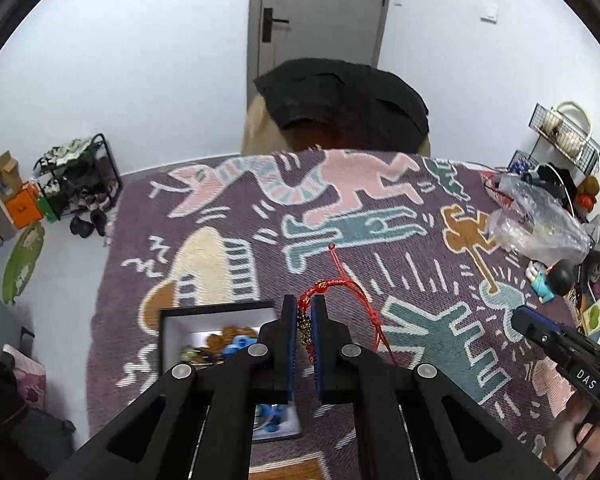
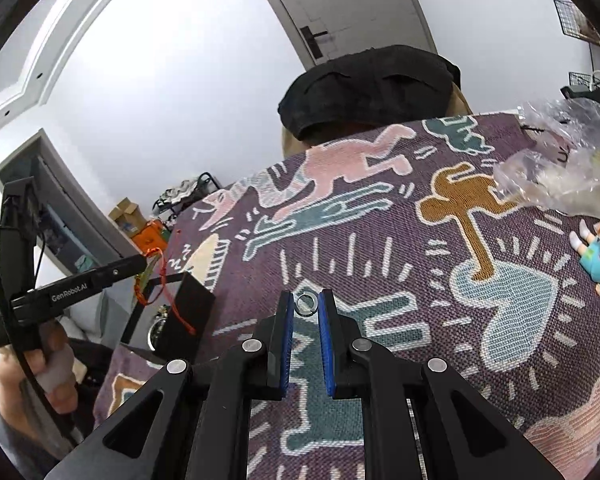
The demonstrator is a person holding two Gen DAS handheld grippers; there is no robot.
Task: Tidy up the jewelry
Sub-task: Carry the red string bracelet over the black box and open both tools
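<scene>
My left gripper [image 1: 303, 312] is shut on a red cord bracelet [image 1: 342, 286] with gold and red beads, held in the air just right of a black-rimmed jewelry box [image 1: 216, 308] that holds several trinkets. The same bracelet [image 2: 162, 280] and box [image 2: 188, 308] show at the left of the right wrist view. My right gripper [image 2: 305, 305] is shut on a small silver ring [image 2: 306, 304], pinched between the blue pads just above the patterned cloth [image 2: 380, 216].
Crumpled clear plastic bags [image 1: 540, 216] lie at the table's right edge beside a small figurine [image 1: 550, 280]. A black cushion on a chair [image 1: 340, 104] stands beyond the table's far edge. A shoe rack [image 1: 80, 184] is on the floor at left.
</scene>
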